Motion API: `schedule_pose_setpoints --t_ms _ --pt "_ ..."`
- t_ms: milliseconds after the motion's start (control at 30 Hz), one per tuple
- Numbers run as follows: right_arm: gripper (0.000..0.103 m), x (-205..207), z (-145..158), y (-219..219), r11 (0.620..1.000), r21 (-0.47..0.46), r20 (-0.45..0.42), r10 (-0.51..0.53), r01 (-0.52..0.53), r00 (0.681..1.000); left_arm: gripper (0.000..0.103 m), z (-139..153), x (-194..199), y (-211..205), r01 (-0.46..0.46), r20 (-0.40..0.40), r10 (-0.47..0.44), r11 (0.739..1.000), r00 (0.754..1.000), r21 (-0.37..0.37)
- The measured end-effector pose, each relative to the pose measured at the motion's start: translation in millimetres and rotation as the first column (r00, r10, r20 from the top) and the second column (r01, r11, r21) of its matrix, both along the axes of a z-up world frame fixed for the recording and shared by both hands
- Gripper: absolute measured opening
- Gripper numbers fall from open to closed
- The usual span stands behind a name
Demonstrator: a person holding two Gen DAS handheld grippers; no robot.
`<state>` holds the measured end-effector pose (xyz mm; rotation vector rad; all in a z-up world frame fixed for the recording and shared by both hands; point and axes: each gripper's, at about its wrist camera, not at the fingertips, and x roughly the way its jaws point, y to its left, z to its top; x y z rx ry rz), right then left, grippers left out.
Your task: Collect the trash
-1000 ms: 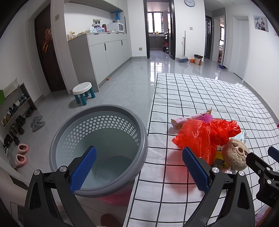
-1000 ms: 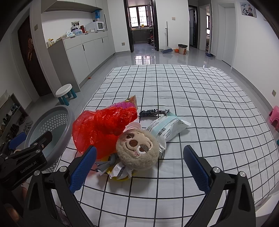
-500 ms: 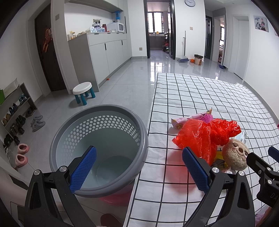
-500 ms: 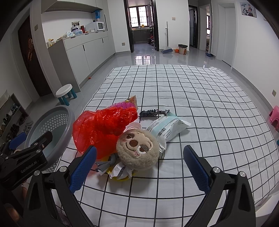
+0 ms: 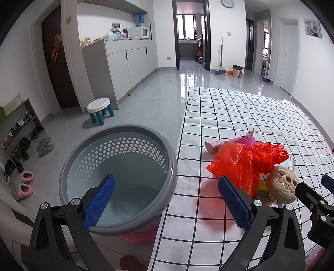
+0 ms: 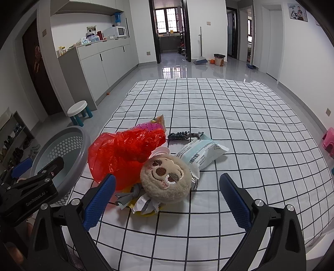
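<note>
This is a home, an open living area with glossy grey floor tiles (image 5: 158, 100). A shoe rack (image 5: 18, 133) by the door, a child's stool (image 5: 99, 108), white cabinets (image 5: 129, 62) with a microwave (image 5: 142, 32) and a wall clock (image 5: 227, 3) show it.

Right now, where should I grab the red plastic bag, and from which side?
Probably take the red plastic bag by its bunched left bulge, coming from the basket side with the left gripper, which hangs open nearest it. That side is bare; the plush head leans on its right edge, and crumpled film should pinch easily. The gray basket sits just beside it.
</note>
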<state>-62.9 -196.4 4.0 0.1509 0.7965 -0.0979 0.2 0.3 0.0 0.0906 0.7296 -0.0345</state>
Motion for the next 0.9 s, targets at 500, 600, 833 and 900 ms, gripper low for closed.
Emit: schedule_pose_setpoints --t_ms 500,600,833,900 --pt "0.095 1 -2 -2 1.0 0.01 -0.008 0.005 -0.005 1.0 0.097 5 0 2 0.002 0.001 -0.002 1.0 1.0 -0.003" --pt "0.095 0 -4 -5 1.0 0.013 -0.019 0.008 -0.008 1.0 0.097 5 -2 2 0.006 0.003 -0.006 1.0 1.0 -0.005" --pt "0.095 0 -13 -26 0.999 0.043 -0.061 -0.003 0.006 0.998 0.097 2 0 -2 0.016 -0.006 -0.016 1.0 1.0 -0.011" --pt "0.095 1 -16 -32 0.999 0.053 -0.074 0.004 0.0 0.997 0.097 1 0 -3 0.019 -0.009 -0.019 1.0 1.0 -0.01"
